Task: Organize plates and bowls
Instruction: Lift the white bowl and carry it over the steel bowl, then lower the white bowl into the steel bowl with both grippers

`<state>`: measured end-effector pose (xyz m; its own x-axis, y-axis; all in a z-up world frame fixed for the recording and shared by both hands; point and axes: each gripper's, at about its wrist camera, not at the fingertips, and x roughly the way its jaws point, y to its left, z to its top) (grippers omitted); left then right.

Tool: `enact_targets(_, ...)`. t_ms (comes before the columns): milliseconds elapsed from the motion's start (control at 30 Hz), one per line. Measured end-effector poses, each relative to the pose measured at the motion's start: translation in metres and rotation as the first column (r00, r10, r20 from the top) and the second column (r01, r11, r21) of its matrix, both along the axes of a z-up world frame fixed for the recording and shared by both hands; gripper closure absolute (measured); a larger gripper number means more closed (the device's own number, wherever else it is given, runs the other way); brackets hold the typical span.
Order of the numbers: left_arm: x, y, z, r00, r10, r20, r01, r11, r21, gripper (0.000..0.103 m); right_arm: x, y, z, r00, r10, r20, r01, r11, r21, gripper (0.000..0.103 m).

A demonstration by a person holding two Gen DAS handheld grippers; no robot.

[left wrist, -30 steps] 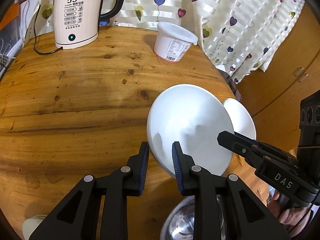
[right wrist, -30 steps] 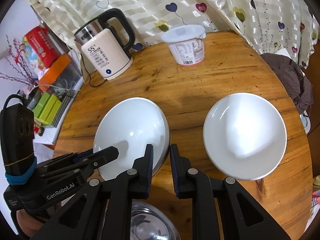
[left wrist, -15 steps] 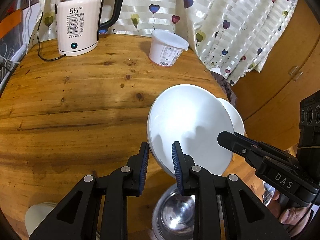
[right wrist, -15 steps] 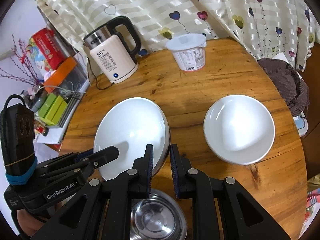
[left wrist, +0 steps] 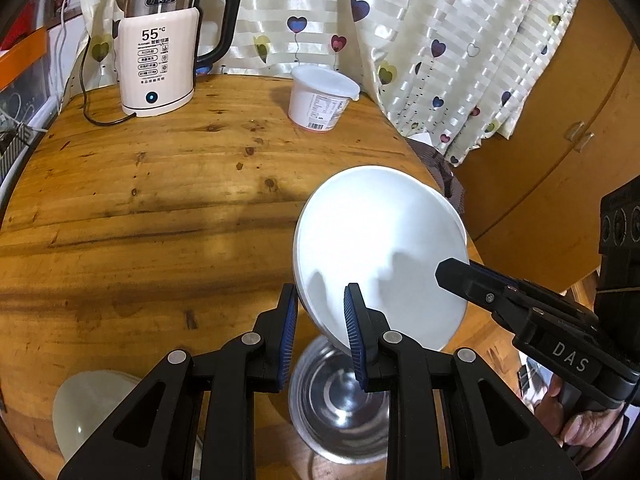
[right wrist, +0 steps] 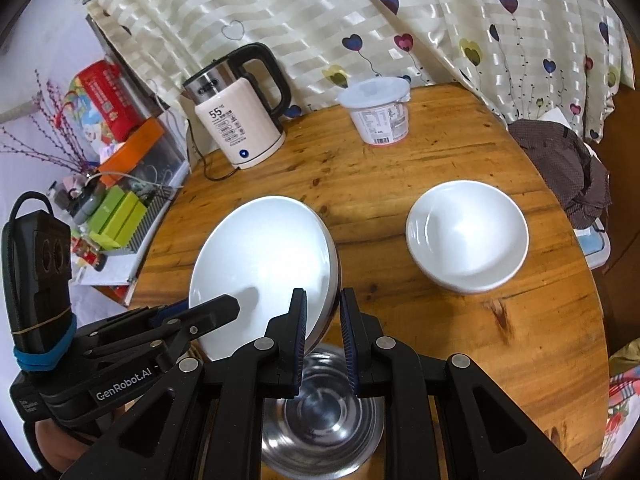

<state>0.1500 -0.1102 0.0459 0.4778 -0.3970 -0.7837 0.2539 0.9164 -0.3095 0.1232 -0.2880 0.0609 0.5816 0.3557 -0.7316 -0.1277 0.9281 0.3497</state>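
A large white plate (left wrist: pixel 376 248) (right wrist: pixel 260 264) hangs tilted above the round wooden table (left wrist: pixel 140 208) (right wrist: pixel 440 168). My left gripper (left wrist: pixel 320 300) is shut on its near left rim. My right gripper (right wrist: pixel 323 300) is shut on the opposite rim and appears in the left wrist view (left wrist: pixel 452 274). In the right wrist view the left gripper (right wrist: pixel 224 306) reaches in from the lower left. A steel bowl (left wrist: pixel 336 408) (right wrist: pixel 320 420) stands on the table under the plate. A white bowl (right wrist: pixel 466 236) sits on the table to the right, apart from both grippers.
An electric kettle (left wrist: pixel 160 64) (right wrist: pixel 240 120) with its cord and a lidded white tub (left wrist: pixel 320 100) (right wrist: pixel 378 112) stand at the table's far edge by the curtain. A pale bowl (left wrist: pixel 88 404) sits near left. Boxes crowd a shelf (right wrist: pixel 120 208) beyond the left edge.
Both grippers have risen and drawn back with the plate held between them. The steel bowl has come into fuller view beneath it, and the white bowl on the table looks farther away.
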Motion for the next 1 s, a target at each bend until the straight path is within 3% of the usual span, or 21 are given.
enact_targets(1000,-0.058,-0.007,-0.031,0.996,-0.027,-0.083,0.03,0.999,0.027,0.078,-0.055,-0.008,-0.035,0.996,-0.014,-0.092,0.016,1.0,0.025,0.086)
